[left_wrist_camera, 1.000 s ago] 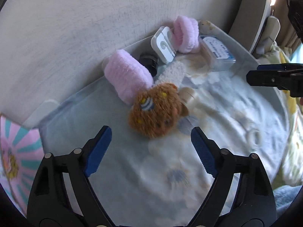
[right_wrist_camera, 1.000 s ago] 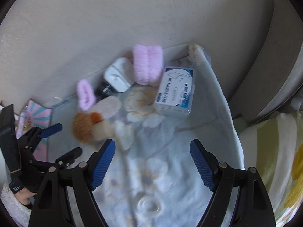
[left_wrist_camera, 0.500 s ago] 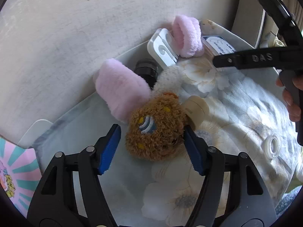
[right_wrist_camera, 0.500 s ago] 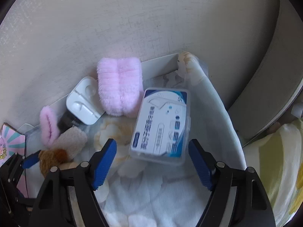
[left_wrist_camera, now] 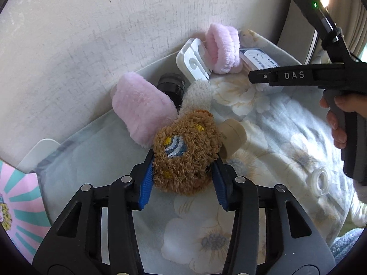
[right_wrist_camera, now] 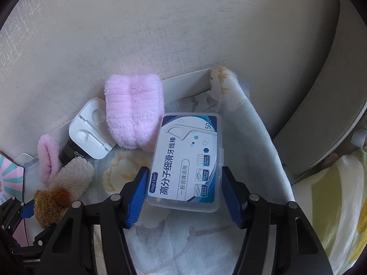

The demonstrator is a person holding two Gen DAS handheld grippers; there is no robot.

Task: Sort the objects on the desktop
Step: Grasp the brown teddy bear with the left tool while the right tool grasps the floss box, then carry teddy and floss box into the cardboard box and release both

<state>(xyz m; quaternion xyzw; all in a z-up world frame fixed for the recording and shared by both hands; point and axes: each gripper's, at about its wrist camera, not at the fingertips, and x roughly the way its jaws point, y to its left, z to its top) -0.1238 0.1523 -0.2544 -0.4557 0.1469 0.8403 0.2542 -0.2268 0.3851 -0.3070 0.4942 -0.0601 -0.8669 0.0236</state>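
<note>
In the left wrist view my left gripper [left_wrist_camera: 182, 181] has its blue pads against both sides of a brown plush toy [left_wrist_camera: 183, 153] lying on the floral cloth [left_wrist_camera: 263, 137]. In the right wrist view my right gripper [right_wrist_camera: 183, 197] straddles a clear floss-pick box [right_wrist_camera: 187, 162]; its pads sit at the box's sides with small gaps. A pink fluffy band [right_wrist_camera: 134, 112], a white case [right_wrist_camera: 90, 135], a second pink band [left_wrist_camera: 142, 112], a black jar [left_wrist_camera: 172, 87] and a cream fluffy piece [right_wrist_camera: 73, 176] lie along the wall.
A beige spool [left_wrist_camera: 231, 135] lies right of the plush toy and a clear tape ring [left_wrist_camera: 321, 181] near the right edge. A pink and teal striped card [left_wrist_camera: 16, 201] lies at the left. The wall [left_wrist_camera: 91, 34] stands close behind everything.
Both grippers moved forward and narrowed. The left one closed onto the plush toy; the right one came down around the floss-pick box.
</note>
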